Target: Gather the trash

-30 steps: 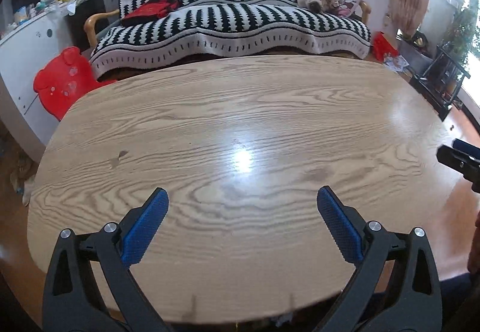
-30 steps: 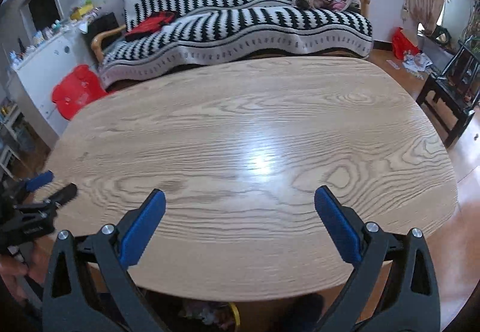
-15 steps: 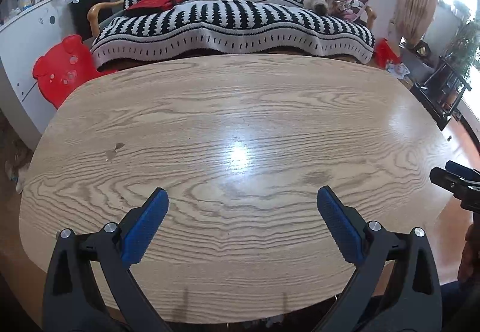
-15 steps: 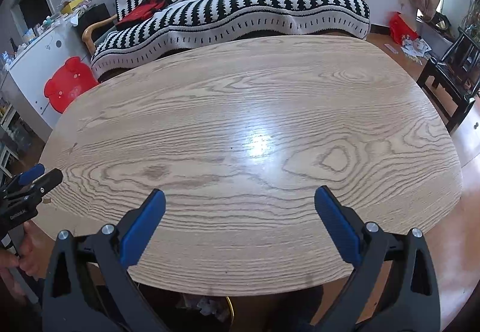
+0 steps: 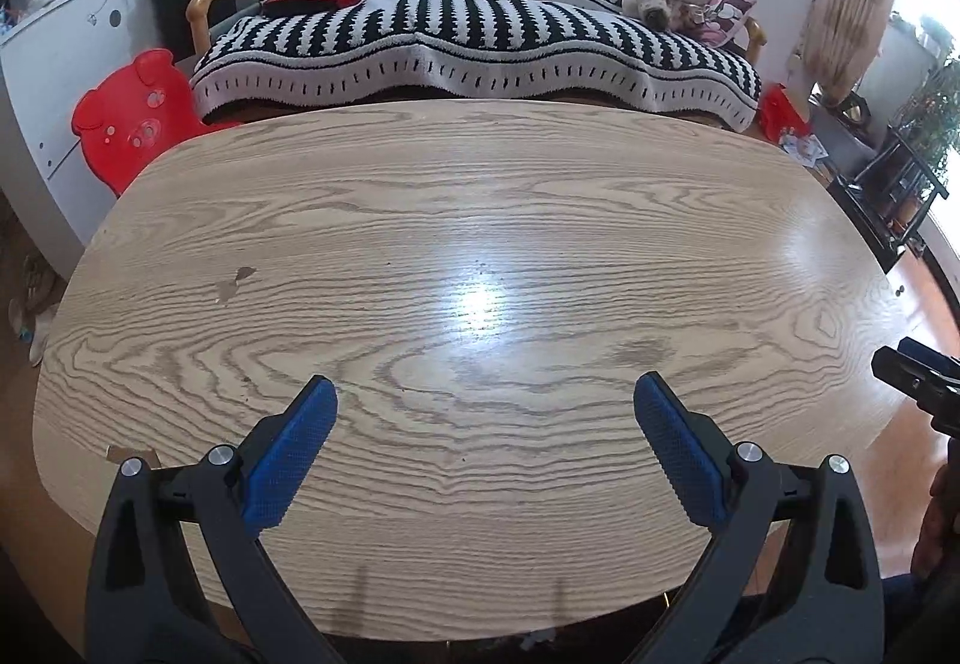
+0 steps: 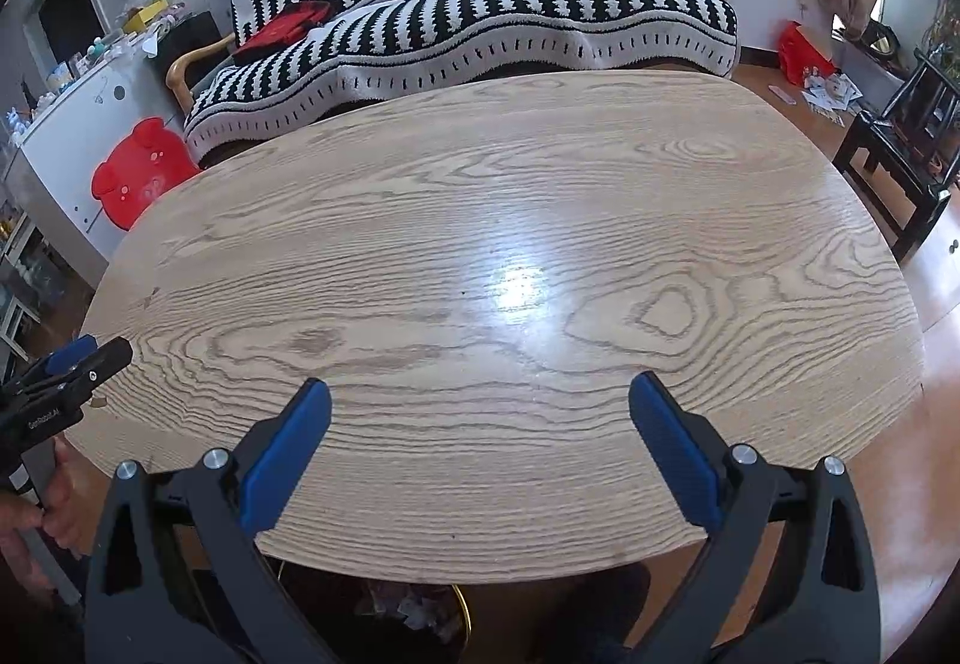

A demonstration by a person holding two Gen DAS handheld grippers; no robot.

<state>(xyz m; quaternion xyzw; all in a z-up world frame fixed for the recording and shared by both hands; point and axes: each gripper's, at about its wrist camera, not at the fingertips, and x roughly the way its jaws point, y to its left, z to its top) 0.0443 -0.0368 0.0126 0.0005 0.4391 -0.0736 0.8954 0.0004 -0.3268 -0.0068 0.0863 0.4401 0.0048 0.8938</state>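
Left wrist view: the left gripper (image 5: 485, 406) is held above the near edge of the oval wooden table (image 5: 480, 196), its jaws spread wide apart with nothing between the blue pads (image 5: 288, 454). In the right wrist view the right gripper (image 6: 479, 406) is held likewise over the near edge, jaws wide apart and empty. No trash is seen on the tabletop in either view; only a small chipped mark (image 5: 231, 283) is noted at the left of the surface. The trash appears to be located off the table: crumpled scraps in what may be a bin (image 6: 414, 613) are glimpsed under the near edge in the right wrist view, though the receptacle is mostly hidden, and loose papers (image 6: 831, 88) are seen on the floor at the far right, beside a red bag (image 6: 801, 52). A striped sofa (image 5: 480, 34) and a red bear-shaped stool (image 5: 129, 124) are seen beyond the far edge. The step in hand is judged to be either a final check of a cleared table or a search for a remaining item; which one cannot be settled here. If collection is to be continued, a target must first be identified, one gripper must be carried to it with jaws kept apart, and the pads must be closed only once the item lies between them.
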